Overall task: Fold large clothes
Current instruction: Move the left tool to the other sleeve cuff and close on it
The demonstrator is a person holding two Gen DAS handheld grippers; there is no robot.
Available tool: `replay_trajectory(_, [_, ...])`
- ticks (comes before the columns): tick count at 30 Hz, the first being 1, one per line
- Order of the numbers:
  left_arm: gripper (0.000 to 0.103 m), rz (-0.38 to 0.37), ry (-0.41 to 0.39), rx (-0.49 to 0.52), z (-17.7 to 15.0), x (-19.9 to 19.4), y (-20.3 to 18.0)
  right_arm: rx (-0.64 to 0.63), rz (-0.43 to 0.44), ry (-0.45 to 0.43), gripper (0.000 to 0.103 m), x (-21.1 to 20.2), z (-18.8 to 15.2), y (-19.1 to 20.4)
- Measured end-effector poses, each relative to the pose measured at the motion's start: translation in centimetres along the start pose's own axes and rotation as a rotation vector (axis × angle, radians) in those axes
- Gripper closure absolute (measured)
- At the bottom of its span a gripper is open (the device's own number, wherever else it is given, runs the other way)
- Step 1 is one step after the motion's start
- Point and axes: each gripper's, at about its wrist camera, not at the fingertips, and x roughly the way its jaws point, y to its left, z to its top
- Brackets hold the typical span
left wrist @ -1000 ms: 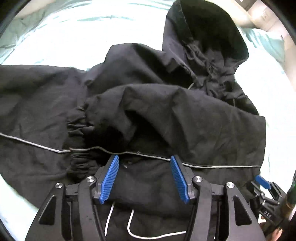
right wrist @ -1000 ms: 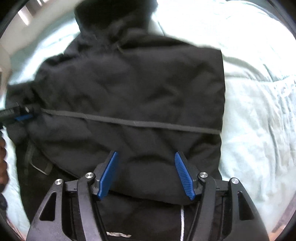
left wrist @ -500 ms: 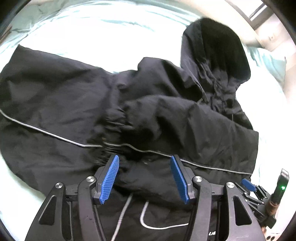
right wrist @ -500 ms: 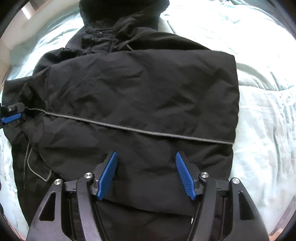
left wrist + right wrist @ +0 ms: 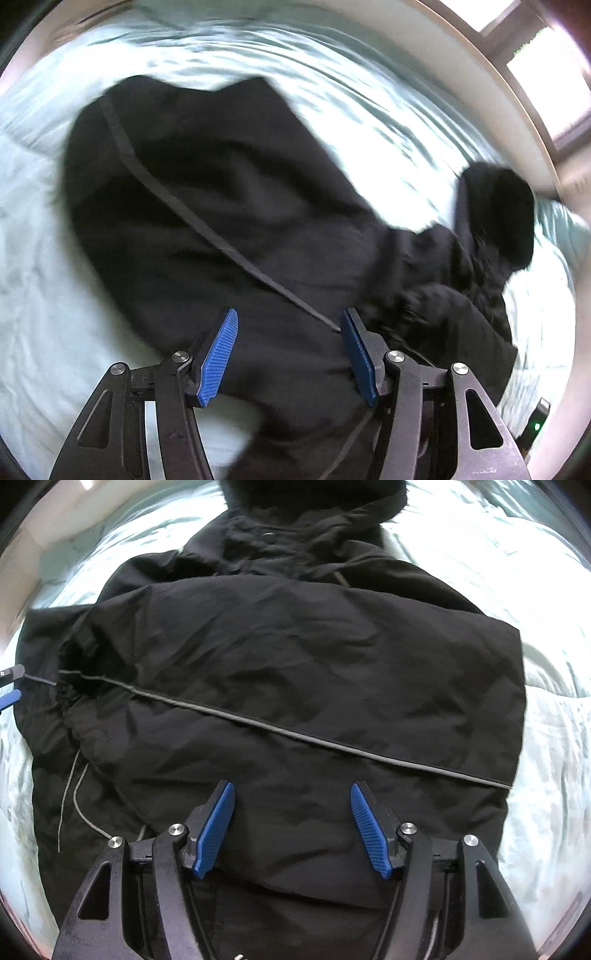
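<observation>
Black jacket [image 5: 295,664], hood [image 5: 314,494] pointing away

Count: 1 black hooded jacket [image 5: 295,672] on 1 pale green bedsheet [image 5: 546,738]. 2 grippers, left gripper [image 5: 289,354] and right gripper [image 5: 292,829]. Both have blue pads.

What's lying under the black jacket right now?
The black jacket lies on pale green bedding, visible all around it. Whatever sits beneath the jacket's folded layers is covered. Both tongs hang open above it.
</observation>
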Motion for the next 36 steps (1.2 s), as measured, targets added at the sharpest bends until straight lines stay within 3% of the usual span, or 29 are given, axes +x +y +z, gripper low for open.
replay_trajectory(7, [0.04,-0.071,-0.127,-0.286,3.0,-2.9,11.5,-0.06,-0.041,0.024,0.036,0.5,-0.1,3.7])
replay_trajectory(13, [0.039,-0.117,-0.18,-0.464,6.7,-1.8,19.7,-0.087,-0.085,0.052,0.036,0.8,0.8,5.9])
replay_trajectory(15, [0.039,-0.142,-0.2,-0.485,8.1,-1.1,21.2,-0.098,-0.104,0.061,0.036,0.9,1.2,6.8])
replay_trajectory(19, [0.039,-0.121,-0.202,-0.521,12.0,1.7,23.8,-0.114,-0.133,0.078,0.036,1.0,3.3,7.4])
replay_trajectory(23, [0.039,-0.215,-0.174,-0.484,14.7,4.6,23.4,-0.141,-0.173,0.089,0.036,1.7,3.4,8.7])
replay_trajectory(24, [0.048,-0.203,-0.171,-0.478,15.0,5.1,23.1,-0.148,-0.182,0.091,0.036,1.8,3.5,9.2])
replay_trajectory(25, [0.071,-0.189,-0.175,-0.469,15.2,5.2,22.8,-0.158,-0.192,0.093,0.036,1.8,3.7,9.6])
replay_trajectory(27, [0.086,-0.153,-0.203,-0.431,15.1,4.2,21.8,-0.179,-0.203,0.086,0.036,2.0,4.0,10.6])
replay_trajectory(29, [0.089,-0.066,-0.283,-0.387,14.4,1.4,20.5,-0.19,-0.2,0.073,0.036,1.9,4.2,11.1])
replay_trajectory(30, [0.089,0.017,-0.378,-0.358,13.4,-1.8,19.3,-0.196,-0.187,0.061,0.036,1.6,4.5,11.6])
replay_trajectory(32, [0.089,0.111,-0.479,-0.375,11.9,-5.0,19.0,-0.207,-0.151,0.031,0.036,1.0,5.1,12.4])
replay_trajectory(34, [0.089,0.143,-0.46,-0.47,10.8,-5.7,20.9,-0.215,-0.115,0.004,0.036,0.8,6.1,13.4])
replay_trajectory(36, [0.089,0.24,-0.355,-0.484,10.5,-3.1,21.9,-0.192,-0.09,0.004,0.036,1.8,6.8,13.9])
